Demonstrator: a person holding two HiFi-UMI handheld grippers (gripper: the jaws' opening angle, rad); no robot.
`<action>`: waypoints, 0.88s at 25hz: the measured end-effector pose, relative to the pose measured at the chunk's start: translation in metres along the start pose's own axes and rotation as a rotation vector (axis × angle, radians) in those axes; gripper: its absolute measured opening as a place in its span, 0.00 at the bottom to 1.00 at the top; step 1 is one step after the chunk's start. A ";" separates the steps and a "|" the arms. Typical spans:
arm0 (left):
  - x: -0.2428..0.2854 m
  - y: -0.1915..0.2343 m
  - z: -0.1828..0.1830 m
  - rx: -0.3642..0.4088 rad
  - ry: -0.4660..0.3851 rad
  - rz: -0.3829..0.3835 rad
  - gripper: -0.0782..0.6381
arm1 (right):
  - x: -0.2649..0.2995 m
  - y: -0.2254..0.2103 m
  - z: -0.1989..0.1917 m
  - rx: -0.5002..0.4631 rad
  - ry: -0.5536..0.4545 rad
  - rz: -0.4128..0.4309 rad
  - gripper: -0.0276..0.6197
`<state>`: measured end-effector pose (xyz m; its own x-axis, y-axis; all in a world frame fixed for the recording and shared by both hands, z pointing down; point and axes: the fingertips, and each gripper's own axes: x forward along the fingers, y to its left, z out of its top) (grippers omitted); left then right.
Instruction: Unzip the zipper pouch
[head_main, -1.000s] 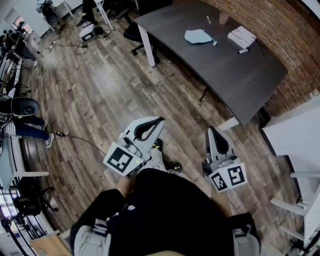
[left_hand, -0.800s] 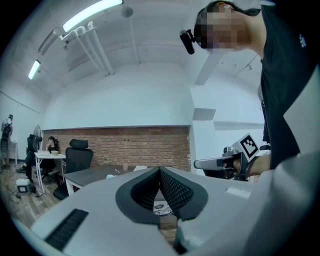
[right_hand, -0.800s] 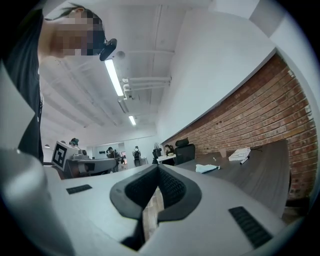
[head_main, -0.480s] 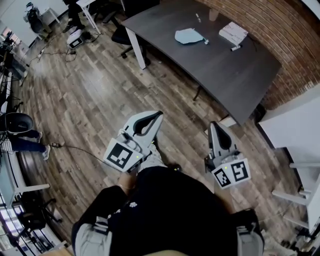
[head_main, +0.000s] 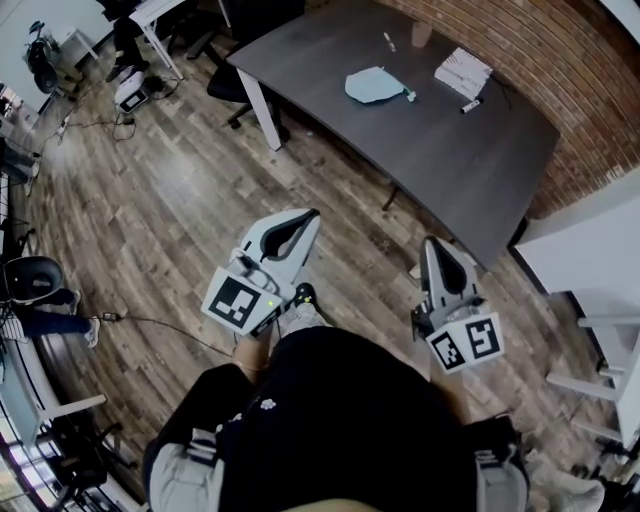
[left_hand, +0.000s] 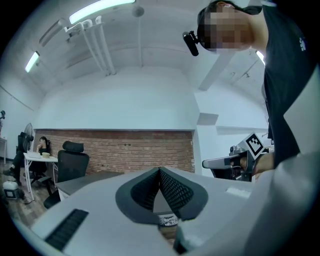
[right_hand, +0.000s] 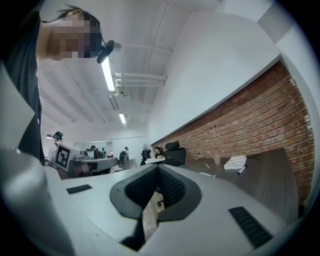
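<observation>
The light blue zipper pouch (head_main: 375, 85) lies flat on the dark table (head_main: 480, 160) at the top of the head view, its small pull tab pointing right. Both grippers hang over the wooden floor, well short of the table and far from the pouch. My left gripper (head_main: 312, 214) is shut with nothing between its ribbed pads (left_hand: 170, 187). My right gripper (head_main: 432, 243) is also shut and empty, its jaws meeting at the tip (right_hand: 158, 167). From the left gripper view, the right gripper's marker cube (left_hand: 254, 144) shows at the right.
On the table beyond the pouch lie a white notebook (head_main: 462, 71), a marker (head_main: 470, 104), a cup (head_main: 421, 35) and a pen (head_main: 388, 41). A white table (head_main: 590, 260) stands at the right. A cable (head_main: 150, 320) and office chairs (head_main: 35, 275) are at the left.
The person has walked towards the dark table, so it sits lower and nearer in the head view. Both grippers were carried forward, still shut.
</observation>
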<state>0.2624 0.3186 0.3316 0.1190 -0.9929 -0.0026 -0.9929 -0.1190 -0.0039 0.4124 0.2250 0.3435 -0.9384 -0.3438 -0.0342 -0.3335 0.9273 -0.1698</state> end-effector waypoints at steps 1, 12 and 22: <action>0.002 0.009 0.000 -0.002 0.000 -0.004 0.11 | 0.008 0.001 0.000 -0.001 0.000 -0.006 0.04; -0.001 0.106 -0.002 0.000 -0.016 -0.012 0.11 | 0.099 0.024 -0.005 0.023 0.001 -0.027 0.04; -0.038 0.189 -0.017 -0.021 0.001 0.049 0.11 | 0.186 0.069 -0.014 0.016 -0.001 0.032 0.04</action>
<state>0.0706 0.3337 0.3483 0.0704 -0.9975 -0.0012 -0.9974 -0.0704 0.0171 0.2132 0.2267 0.3396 -0.9486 -0.3139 -0.0414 -0.3015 0.9354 -0.1847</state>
